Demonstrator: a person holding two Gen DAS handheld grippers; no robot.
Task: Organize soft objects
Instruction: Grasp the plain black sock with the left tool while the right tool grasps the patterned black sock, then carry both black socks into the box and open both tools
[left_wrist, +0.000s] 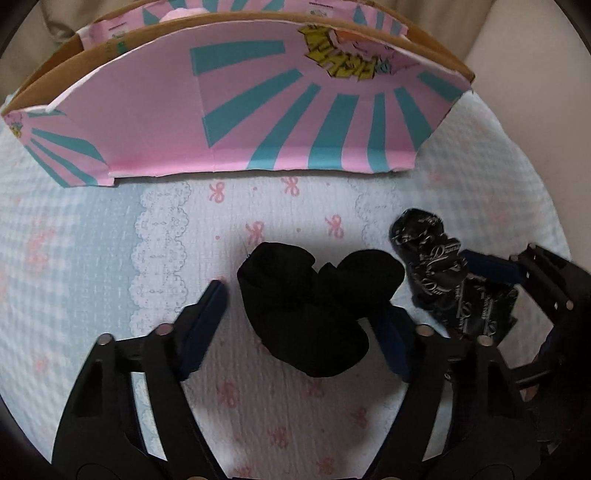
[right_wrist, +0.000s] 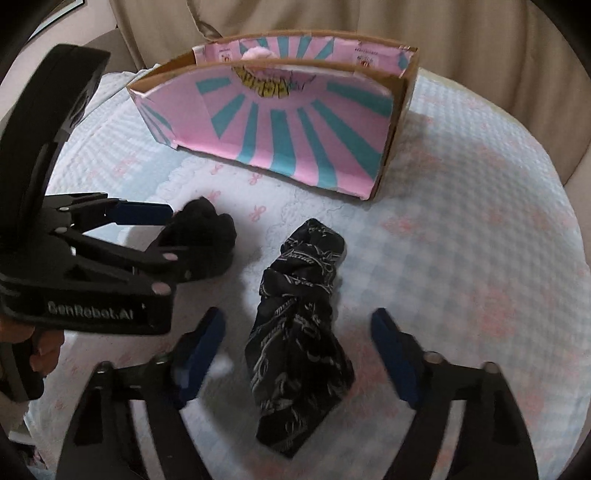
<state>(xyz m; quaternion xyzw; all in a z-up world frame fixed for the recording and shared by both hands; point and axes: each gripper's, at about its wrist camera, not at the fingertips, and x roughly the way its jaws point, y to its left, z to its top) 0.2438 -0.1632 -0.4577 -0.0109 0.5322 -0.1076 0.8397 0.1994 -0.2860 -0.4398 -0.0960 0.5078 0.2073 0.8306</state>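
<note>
- The box (right_wrist: 295, 122) stands at the far side of the quilt (right_wrist: 480, 221); aim lifts over its front wall.
- Left gripper (left_wrist: 306, 317), jaws apart, straddles the black sock (left_wrist: 310, 310); close low for a full bite.
- Right gripper (right_wrist: 295, 350), jaws apart, straddles the scarf (right_wrist: 299, 332); grip its knotted middle.

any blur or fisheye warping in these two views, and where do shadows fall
Left wrist view: the pink box bows into an arc, edges vignette dark, the plain black bundle shows almost no detail. Right wrist view: the patterned black cloth is fairly sharp, its shadow falling left; the left gripper looks slightly smeared.
</note>
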